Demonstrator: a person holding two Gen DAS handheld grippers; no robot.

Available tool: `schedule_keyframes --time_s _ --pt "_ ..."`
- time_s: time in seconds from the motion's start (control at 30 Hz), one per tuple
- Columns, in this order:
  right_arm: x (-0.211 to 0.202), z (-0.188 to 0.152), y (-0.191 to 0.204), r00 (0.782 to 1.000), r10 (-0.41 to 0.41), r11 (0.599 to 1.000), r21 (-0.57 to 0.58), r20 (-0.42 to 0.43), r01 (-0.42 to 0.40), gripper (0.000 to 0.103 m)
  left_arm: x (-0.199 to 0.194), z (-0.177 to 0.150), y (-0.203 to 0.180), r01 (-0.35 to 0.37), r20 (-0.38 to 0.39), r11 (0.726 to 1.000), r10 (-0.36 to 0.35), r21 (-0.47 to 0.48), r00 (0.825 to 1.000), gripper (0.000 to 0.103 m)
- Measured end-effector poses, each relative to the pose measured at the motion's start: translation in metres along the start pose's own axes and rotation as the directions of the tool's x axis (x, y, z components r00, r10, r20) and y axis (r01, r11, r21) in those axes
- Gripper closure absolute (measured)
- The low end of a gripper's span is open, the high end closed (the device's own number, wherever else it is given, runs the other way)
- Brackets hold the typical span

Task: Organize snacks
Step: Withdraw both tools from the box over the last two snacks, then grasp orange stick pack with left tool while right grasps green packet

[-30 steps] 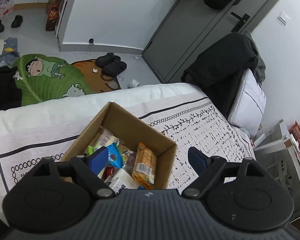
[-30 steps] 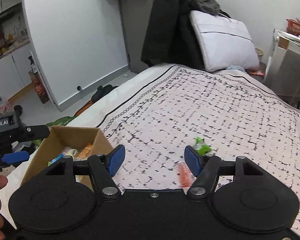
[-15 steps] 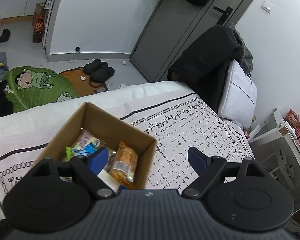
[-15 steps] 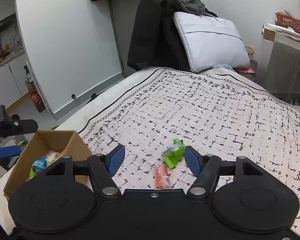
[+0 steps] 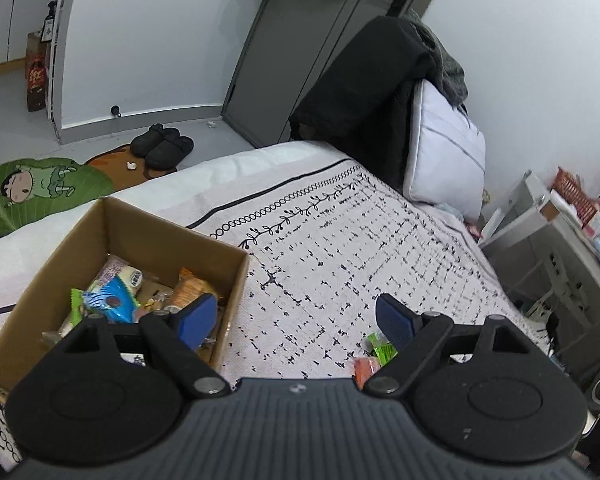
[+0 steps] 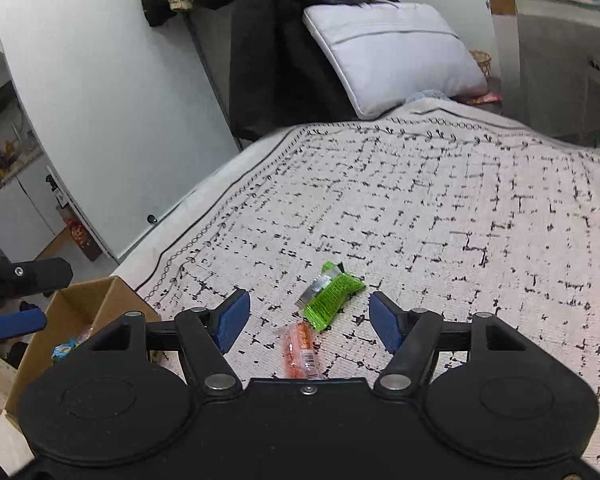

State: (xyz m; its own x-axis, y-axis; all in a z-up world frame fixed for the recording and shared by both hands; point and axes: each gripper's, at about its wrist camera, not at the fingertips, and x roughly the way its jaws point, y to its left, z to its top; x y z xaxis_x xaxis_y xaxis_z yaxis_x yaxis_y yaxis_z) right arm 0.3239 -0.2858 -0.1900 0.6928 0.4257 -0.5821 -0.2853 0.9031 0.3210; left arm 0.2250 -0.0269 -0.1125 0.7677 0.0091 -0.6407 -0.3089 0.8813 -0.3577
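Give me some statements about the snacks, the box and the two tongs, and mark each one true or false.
1. The green packet lies on the bedspread. True.
2. The cardboard box holds no snacks. False: several packets lie in it.
3. The right tongs grip the orange packet. False: they are open, nothing pressed.
4. The left tongs are open. True.
5. The two loose packets are inside the box. False: both lie outside it.
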Motion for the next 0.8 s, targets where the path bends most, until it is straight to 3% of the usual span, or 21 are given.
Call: schedule_keyframes --time_s 0.43,0.6,0.8 --pt "0.016 0.003 -0.029 0.999 0.03 0.992 0.127 -0.04 -0.025 0.039 0.024 -0.013 -0.04 0.014 -0.007 1.0 -0.014 0.024 1.0 0.023" --pt "0.026 0.004 -0.038 0.997 0.046 0.986 0.165 -0.069 -0.034 0.043 0.044 -0.026 -0.051 0.03 -0.069 0.999 -0.03 0.01 0.997 0.046" --pt "0.039 0.005 -0.045 0.993 0.071 0.98 0.191 -0.093 -0.052 0.044 0.066 -0.042 -0.059 0.022 -0.122 1.0 -0.022 0.0 0.992 0.053"
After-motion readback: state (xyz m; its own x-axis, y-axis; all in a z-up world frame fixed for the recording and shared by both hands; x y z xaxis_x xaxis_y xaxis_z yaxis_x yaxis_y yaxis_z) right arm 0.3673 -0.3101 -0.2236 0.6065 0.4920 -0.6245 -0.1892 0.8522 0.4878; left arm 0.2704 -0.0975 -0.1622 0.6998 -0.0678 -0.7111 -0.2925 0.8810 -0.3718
